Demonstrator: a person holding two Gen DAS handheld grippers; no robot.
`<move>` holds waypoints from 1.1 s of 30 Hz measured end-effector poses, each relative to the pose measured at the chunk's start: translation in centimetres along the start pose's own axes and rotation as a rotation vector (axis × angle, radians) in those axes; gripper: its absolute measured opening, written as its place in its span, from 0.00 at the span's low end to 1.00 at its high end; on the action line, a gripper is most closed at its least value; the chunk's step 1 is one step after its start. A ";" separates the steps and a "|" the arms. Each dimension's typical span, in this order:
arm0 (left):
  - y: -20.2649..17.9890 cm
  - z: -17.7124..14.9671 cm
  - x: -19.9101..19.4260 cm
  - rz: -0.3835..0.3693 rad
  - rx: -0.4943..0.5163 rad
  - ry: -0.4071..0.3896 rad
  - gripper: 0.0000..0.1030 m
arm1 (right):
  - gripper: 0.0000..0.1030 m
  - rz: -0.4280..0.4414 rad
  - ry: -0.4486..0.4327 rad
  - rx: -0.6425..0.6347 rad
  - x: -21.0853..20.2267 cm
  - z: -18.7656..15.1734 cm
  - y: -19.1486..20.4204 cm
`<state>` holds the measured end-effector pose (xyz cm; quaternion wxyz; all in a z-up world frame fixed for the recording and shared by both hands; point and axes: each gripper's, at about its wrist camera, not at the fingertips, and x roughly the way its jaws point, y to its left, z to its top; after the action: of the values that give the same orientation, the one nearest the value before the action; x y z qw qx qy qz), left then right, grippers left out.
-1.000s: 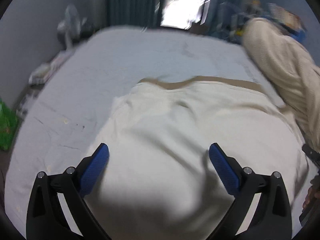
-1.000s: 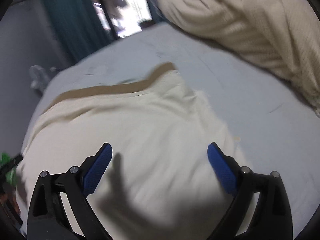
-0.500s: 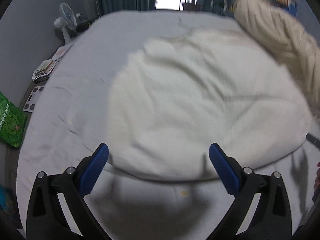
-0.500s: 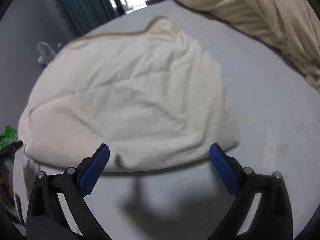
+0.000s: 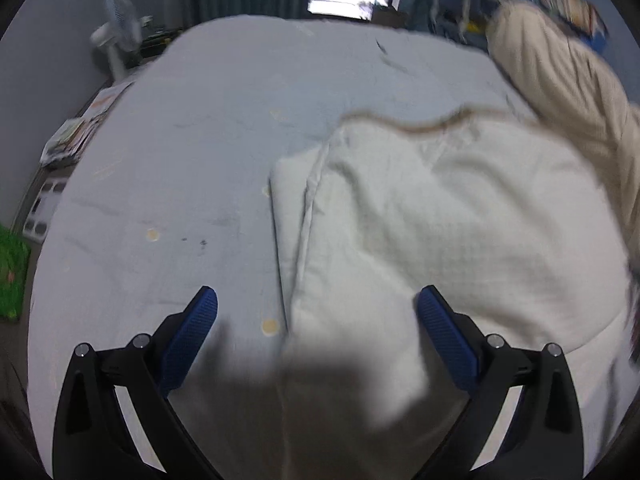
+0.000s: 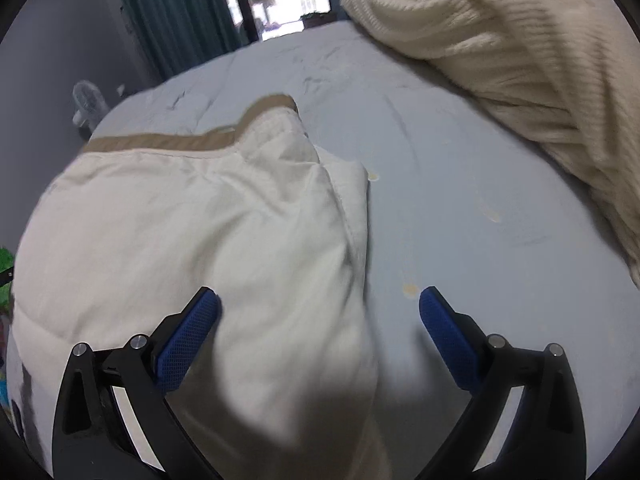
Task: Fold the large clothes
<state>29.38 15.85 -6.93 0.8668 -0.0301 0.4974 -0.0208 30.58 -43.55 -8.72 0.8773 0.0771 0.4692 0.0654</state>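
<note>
Holding both claws spread wide and empty, you kept your left claw [image 5: 316, 312] over the left edge of the folded cream garment [image 5: 460, 232] and your right claw [image 6: 318, 312] over its right edge. That garment lay on the pale grey bed [image 5: 208, 128], its tan band [image 6: 168, 142] farthest from you. A ribbed cream blanket [image 6: 500, 36] sat beyond, near the bed's right side.

left claw [image 5: 317, 307]: spread wide, empty | right claw [image 6: 319, 307]: spread wide, empty
</note>
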 end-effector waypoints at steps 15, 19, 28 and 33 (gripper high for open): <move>1.6 2.1 6.3 -0.382 -0.041 -0.011 0.72 | 0.43 0.534 0.095 0.232 6.6 1.5 -3.4; 0.6 2.7 3.5 -0.419 -0.009 -0.034 0.18 | 0.16 0.518 0.001 0.165 3.3 1.0 -2.4; 1.4 -1.4 -8.8 -0.520 -0.024 -0.178 0.04 | 0.10 0.563 -0.150 0.113 -8.8 -2.2 -1.1; 1.3 -4.3 -12.9 -0.542 0.006 -0.147 0.03 | 0.10 0.603 -0.141 0.105 -13.2 -4.2 -1.7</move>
<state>19.19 17.90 1.91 0.8635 -0.1608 0.4068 -0.2510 19.92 -47.34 -0.60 0.8434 0.2625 0.3662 0.2928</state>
